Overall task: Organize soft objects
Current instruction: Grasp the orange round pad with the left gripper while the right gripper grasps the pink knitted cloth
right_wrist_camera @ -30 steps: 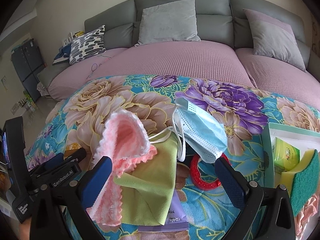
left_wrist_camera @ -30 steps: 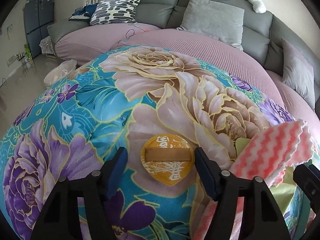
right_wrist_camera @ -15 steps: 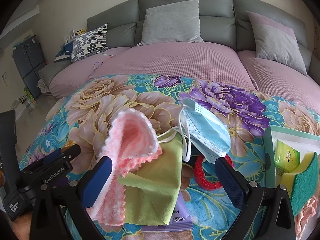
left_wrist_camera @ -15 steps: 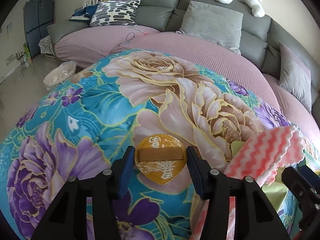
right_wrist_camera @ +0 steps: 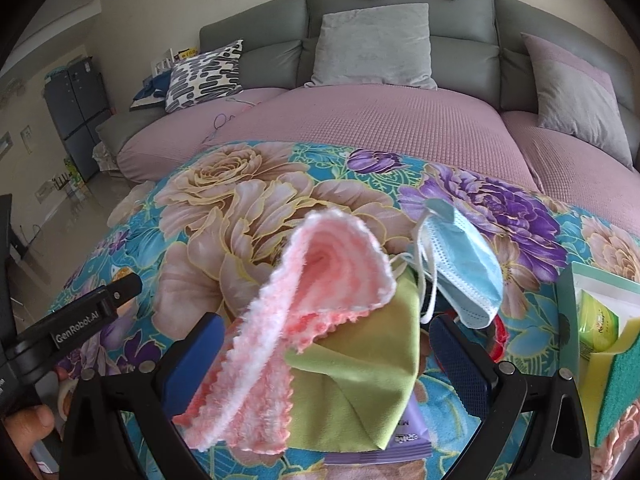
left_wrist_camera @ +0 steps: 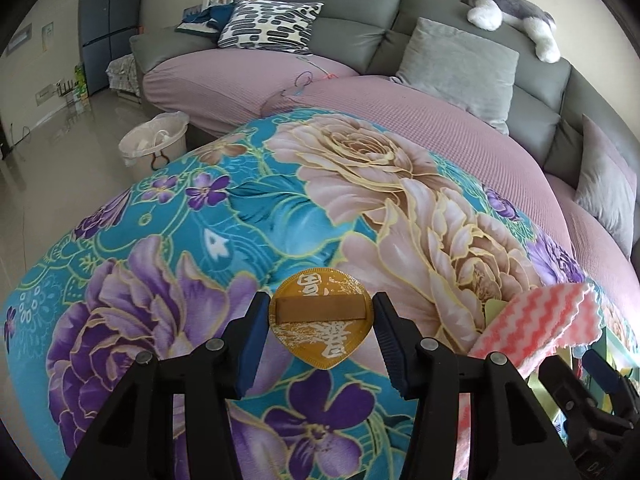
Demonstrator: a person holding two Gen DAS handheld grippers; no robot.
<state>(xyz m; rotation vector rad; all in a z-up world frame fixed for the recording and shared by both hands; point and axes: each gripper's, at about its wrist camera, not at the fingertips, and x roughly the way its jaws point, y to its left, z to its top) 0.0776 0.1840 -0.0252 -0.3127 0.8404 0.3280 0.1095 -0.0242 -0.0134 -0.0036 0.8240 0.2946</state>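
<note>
Left wrist view: left gripper (left_wrist_camera: 320, 332) fingers (left_wrist_camera: 251, 344) at mid width, pads clamped on both edges of the orange powder puff (left_wrist_camera: 320, 330). It looks lifted off the floral blanket (left_wrist_camera: 192, 248), so this item is picked but not yet stowed. Pink wavy cloth (left_wrist_camera: 536, 320) sits right of the fingers.

Right wrist view: right gripper (right_wrist_camera: 326, 356) fingers wide apart, holding nothing. Between them, untouched: pink cloth, green cloth (right_wrist_camera: 368, 368), a purple tube (right_wrist_camera: 408, 436) under it. Blue face mask (right_wrist_camera: 468, 264) and a red ring (right_wrist_camera: 500, 336) sit just beyond the right finger. Teal box (right_wrist_camera: 564, 320) far right already holds a sponge (right_wrist_camera: 612, 376) and a yellow packet (right_wrist_camera: 596, 320). Judgement: early; most of the pile is left.
</note>
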